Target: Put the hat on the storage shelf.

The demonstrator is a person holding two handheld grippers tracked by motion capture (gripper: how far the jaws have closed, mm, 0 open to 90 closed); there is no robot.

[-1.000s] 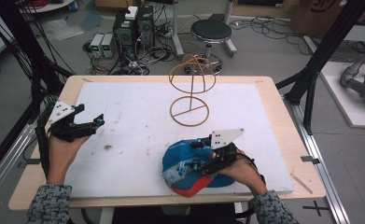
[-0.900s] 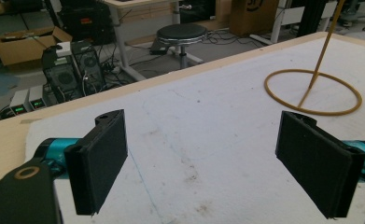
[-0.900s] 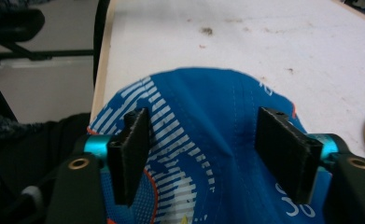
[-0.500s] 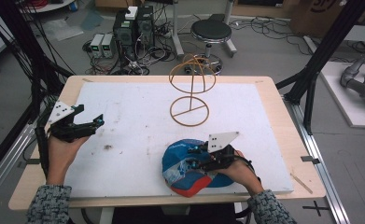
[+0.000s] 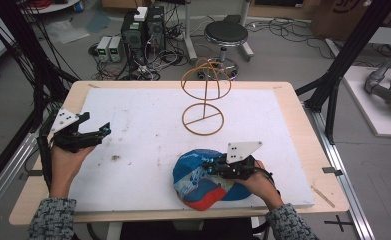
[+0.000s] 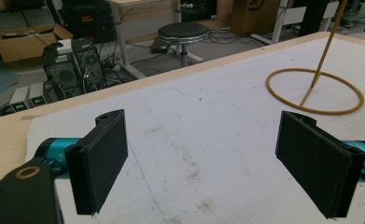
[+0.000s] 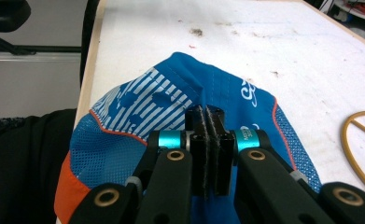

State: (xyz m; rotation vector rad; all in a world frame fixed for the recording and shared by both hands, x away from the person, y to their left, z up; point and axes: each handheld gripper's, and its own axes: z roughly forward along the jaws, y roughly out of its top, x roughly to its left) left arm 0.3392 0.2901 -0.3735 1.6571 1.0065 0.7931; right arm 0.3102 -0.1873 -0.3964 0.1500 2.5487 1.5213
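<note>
Right gripper [image 7: 207, 122] clamped on blue cap [image 7: 180, 107]; left gripper [image 6: 203, 158] jaws wide apart

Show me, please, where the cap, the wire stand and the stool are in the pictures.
cap [image 7: 171, 107]: right gripper view, on its striped blue panel.
wire stand [image 5: 203, 120]: high view, on its base ring's crossbar.
stool [image 5: 226, 32]: high view, on the black seat.

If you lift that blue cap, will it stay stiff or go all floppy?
Probably floppy: the cap is thin cloth and mesh, already creased where the right gripper pinches it. Likely light too. Its orange brim may hold shape better.
</note>
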